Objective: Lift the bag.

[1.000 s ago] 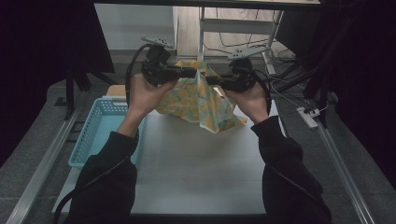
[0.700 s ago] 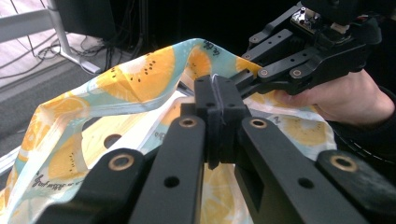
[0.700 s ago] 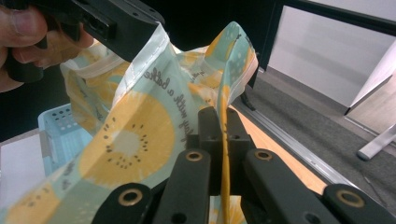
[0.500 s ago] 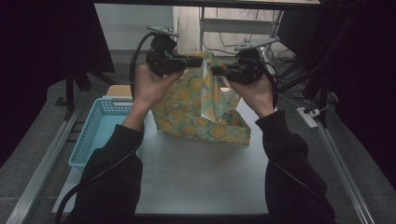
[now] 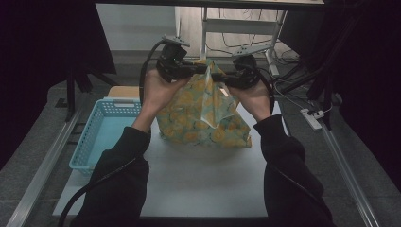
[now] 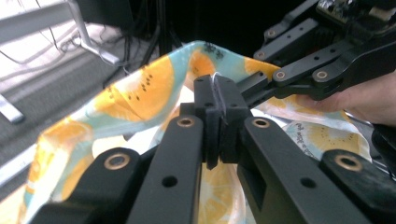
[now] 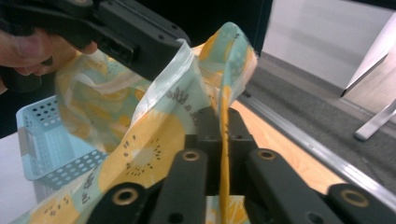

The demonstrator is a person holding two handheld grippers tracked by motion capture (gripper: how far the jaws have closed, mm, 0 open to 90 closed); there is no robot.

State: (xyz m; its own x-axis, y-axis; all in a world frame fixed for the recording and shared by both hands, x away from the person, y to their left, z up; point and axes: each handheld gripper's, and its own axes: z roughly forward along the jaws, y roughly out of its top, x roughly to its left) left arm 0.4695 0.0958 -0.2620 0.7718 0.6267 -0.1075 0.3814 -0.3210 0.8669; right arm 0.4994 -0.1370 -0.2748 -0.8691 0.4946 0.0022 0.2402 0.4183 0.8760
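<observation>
The left gripper (image 5: 201,70) is clamping the top edge of the bag (image 5: 203,113), with the thin film pinched between its jaws. The right gripper (image 5: 222,78) is clamping the same top edge just beside it, so the two grippers are pointing at each other. Both pairs of jaws have just been opening slightly, with the film between them. The bag is hanging from the grippers over the far part of the table (image 5: 198,179), and its bottom is resting on it. A blue basket (image 5: 101,132) is standing at the left of the bag.
</observation>
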